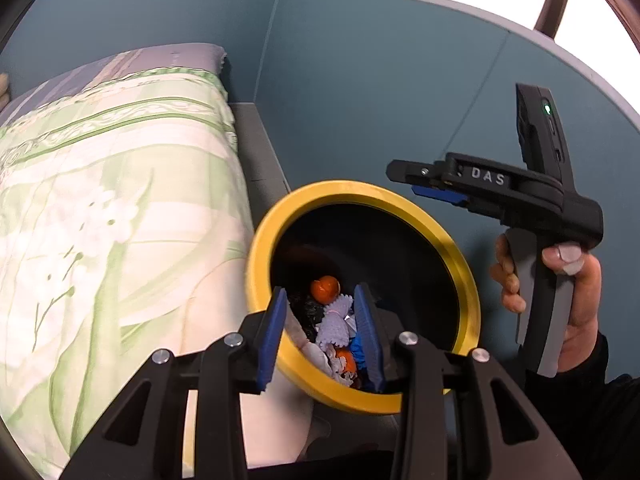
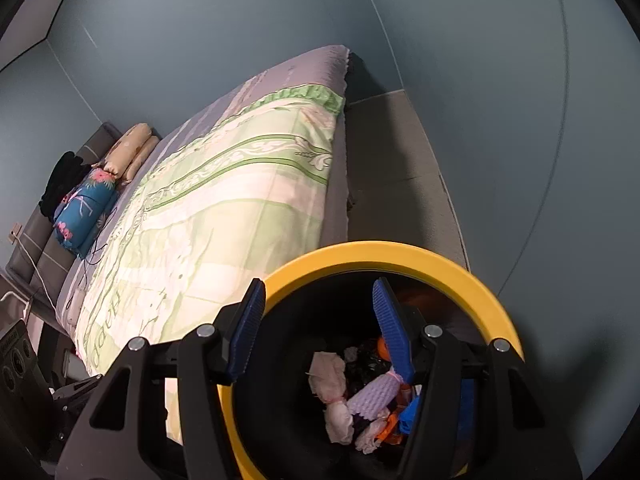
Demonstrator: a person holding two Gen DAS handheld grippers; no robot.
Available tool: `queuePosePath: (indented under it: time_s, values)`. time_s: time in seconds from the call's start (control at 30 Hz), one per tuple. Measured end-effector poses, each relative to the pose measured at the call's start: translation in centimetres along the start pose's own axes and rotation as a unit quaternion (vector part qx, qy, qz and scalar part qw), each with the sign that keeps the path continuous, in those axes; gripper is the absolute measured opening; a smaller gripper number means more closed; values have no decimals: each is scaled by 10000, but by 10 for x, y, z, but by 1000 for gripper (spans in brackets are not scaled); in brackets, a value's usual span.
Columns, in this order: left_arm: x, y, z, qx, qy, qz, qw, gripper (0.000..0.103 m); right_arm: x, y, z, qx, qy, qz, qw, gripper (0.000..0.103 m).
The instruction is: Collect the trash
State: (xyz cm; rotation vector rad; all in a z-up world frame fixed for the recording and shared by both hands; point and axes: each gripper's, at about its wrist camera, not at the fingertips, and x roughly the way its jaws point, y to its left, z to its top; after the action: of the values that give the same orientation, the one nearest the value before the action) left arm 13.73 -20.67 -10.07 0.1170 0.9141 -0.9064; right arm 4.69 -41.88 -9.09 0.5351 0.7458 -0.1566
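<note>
Trash [image 2: 360, 400] lies heaped inside the yellow-rimmed bin [image 2: 400, 252].

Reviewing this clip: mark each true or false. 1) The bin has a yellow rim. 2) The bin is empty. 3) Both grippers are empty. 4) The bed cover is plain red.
1) True: the bin has a yellow rim.
2) False: trash lies inside, including a lilac wrapper and a white wad.
3) True: the left gripper and right gripper stand open over the bin with nothing between the fingers.
4) False: the bed cover is green and white, patterned.
</note>
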Motion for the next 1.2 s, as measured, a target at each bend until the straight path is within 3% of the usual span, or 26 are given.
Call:
queuePosePath:
  time_s: [0.2, 0.3, 0.6, 0.63, 0.87, 0.97, 1.2]
  values:
    - [-27, 24, -5, -339, -274, 147, 9989, 33, 1, 18, 2, -164, 42, 47, 9998, 60]
    - [-47, 35, -7, -491, -481, 313, 9971, 46, 3, 30, 1, -286, 75, 90, 9995, 62]
    - [-97, 71, -25, -908, -1005, 892, 9868, 52, 4, 73, -3, -599, 71, 429, 9973, 78]
    - [-101, 74, -28, -943, -1052, 939, 9855, 57, 3, 80, -4, -647, 53, 448, 9969, 80]
    - [-148, 95, -50, -1243, -1622, 1579, 9661, 75, -4, 125, -15, -1061, -285, 572, 9923, 94]
    - [-164, 98, -56, -1315, -1845, 1781, 9576, 85, -10, 145, -21, -1285, -488, 528, 9891, 94]
    - [-201, 93, -75, -1423, -2416, 2218, 9339, 95, -30, 187, -42, -1628, -975, 549, 9803, 95]
